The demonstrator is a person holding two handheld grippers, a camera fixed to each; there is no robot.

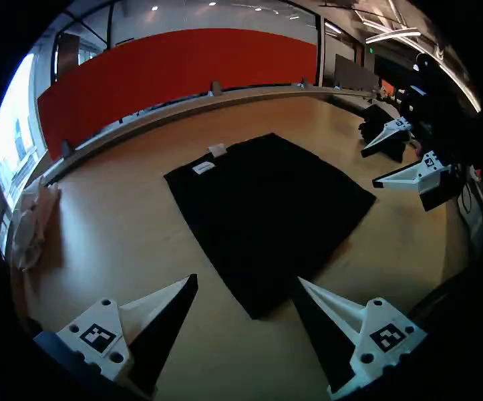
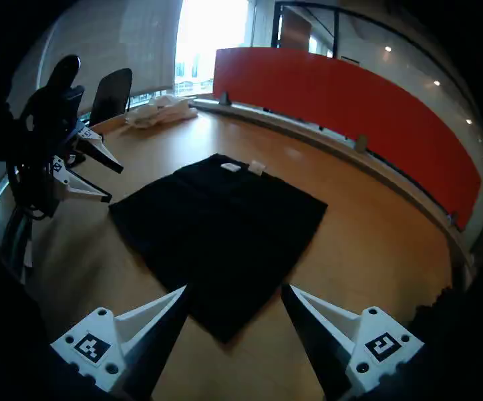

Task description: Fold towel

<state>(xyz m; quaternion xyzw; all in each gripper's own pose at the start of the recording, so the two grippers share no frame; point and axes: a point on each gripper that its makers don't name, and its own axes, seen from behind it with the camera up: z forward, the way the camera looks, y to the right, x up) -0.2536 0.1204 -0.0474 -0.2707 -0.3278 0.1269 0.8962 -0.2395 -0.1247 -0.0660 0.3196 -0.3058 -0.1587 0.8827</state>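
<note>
Black towel (image 1: 268, 207) lies flat on the wooden worktop (image 1: 121, 227). Left hand-held gripper (image 1: 246, 279) open near one corner; right hand-held gripper (image 2: 234, 287) open near another. Both hold nothing.

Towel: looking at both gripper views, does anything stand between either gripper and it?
Nothing visible does. The black towel lies flat on the table, a corner right before the open left gripper and right gripper.

Low close views, perhaps adjacent corners, same black towel (image 1: 268, 214).
</note>
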